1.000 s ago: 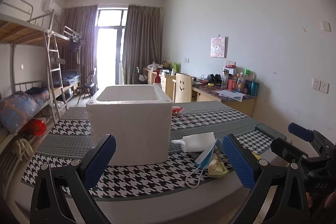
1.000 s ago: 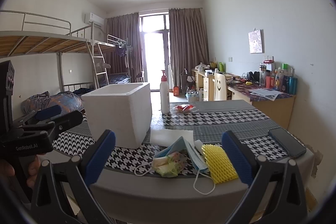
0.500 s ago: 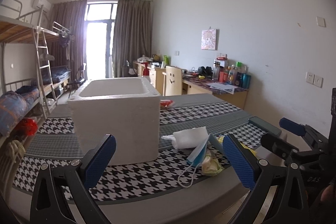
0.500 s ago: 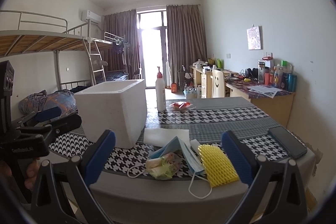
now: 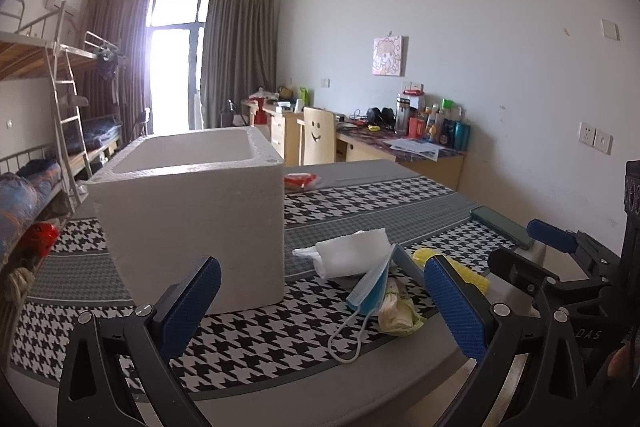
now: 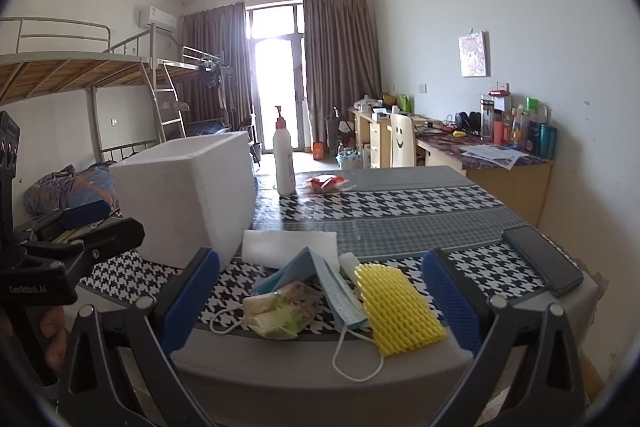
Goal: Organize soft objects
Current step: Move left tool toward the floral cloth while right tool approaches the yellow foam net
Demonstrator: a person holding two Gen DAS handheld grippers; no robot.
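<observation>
- A shared dormitory bedroom.
- Metal bunk beds (image 6: 80, 67) with ladders stand along the wall to the left of the grippers.
- Far ahead, brown curtains (image 6: 336, 67) frame a bright balcony door.
- To the right, wooden study desks (image 5: 400, 151) crowded with bottles, and a smiley-face chair (image 5: 319, 135).
- An air conditioner (image 6: 158, 19) is mounted high up.

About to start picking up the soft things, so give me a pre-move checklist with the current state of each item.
1. Left gripper open and holding nothing: ok.
2. Right gripper open and holding nothing: ok.
3. White foam box upright with its top open: ok.
4. Foam box inside free of other things: cannot tell, the bottom is hidden.
5. Soft items within reach at the near table edge, yellow foam net, blue face mask, white folded cloth: ok.
6. Items separated for a clean grasp: not ok, the mask leans over a crumpled wrapper.
</observation>
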